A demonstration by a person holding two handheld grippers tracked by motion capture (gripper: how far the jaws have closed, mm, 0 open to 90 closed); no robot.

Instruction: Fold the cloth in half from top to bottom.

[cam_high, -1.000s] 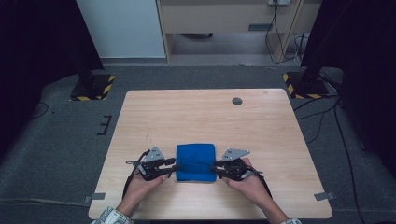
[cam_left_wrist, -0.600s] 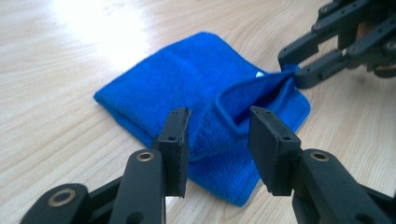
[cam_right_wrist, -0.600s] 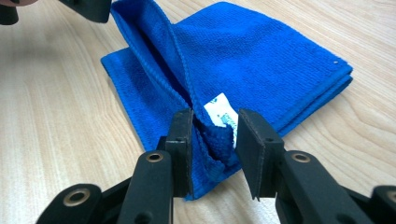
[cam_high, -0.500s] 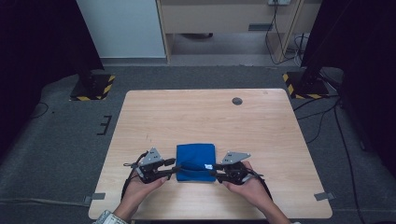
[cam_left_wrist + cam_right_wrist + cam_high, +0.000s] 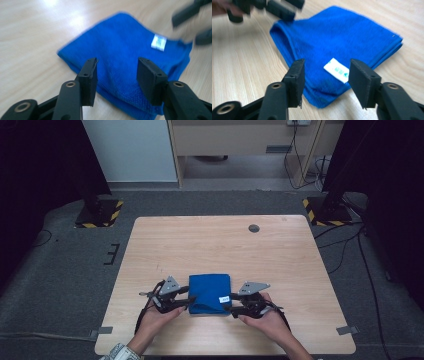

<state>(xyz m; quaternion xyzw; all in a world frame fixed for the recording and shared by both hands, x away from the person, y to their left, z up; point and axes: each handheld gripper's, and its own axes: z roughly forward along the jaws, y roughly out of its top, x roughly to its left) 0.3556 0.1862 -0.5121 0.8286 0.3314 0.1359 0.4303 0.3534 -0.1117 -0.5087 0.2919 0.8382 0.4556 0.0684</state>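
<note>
Lying near the front edge of the pale wooden table [image 5: 280, 255], the folded blue terry cloth [image 5: 210, 292] is flanked in the high view by two hand-held grippers. The left gripper [image 5: 186, 302] stands at the cloth's left edge and the right gripper [image 5: 232, 309] at its right edge, each carried by a hand entering from below. A small white label [image 5: 224, 298] shows near the cloth's right front corner, and a dark round disc [image 5: 254, 228] sits well apart toward the table's far side.

Left gripper view: the left gripper [image 5: 116, 75] has its two black jaws parted moderately, having just been opening; the blue cloth [image 5: 125, 50] lies beyond and below them, its near edge showing in the gap with no pad pressing it. The white label [image 5: 158, 42] lies on the far part.

Right gripper view: the right gripper [image 5: 325, 76] likewise has jaws apart, just opened further; the cloth [image 5: 332, 37] and its label [image 5: 336, 70] show between them, unclamped. The left gripper [image 5: 274, 7] appears blurred at the cloth's far corner.
</note>
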